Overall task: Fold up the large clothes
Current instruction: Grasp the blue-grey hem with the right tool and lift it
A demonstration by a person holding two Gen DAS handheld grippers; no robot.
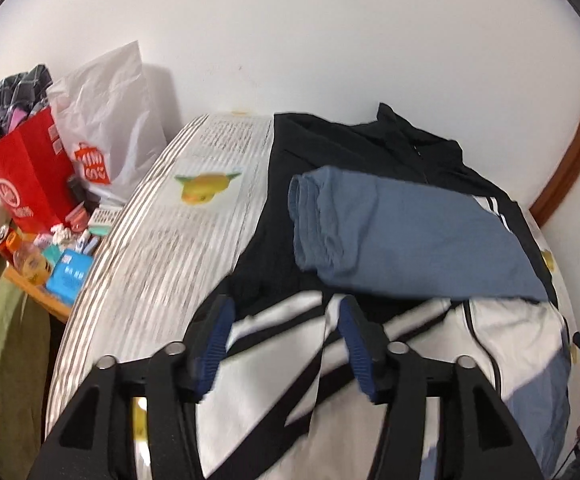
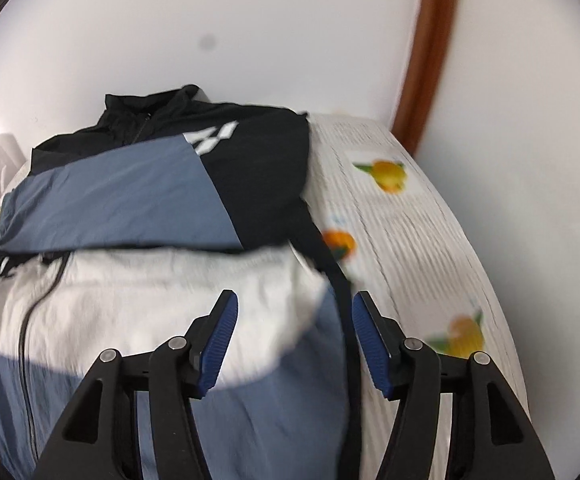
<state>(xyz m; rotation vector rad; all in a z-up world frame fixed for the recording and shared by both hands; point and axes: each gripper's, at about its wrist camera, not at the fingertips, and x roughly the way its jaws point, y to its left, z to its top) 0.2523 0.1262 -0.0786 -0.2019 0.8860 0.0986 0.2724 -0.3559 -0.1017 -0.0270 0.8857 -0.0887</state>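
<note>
While both pairs of jaws stand apart and clamp nothing, the jacket (image 2: 169, 208) lies spread on the surface (image 2: 410, 240), collar at the far end, its long axis running away from both grippers; the left gripper (image 1: 285, 344) hovers over the near left part, where white cloth with black stripes shows between its pads; the right gripper (image 2: 292, 340) hovers at the near right edge; through the blur, neither seems to touch it; each hand is nearest its own side of the near hem.
</note>
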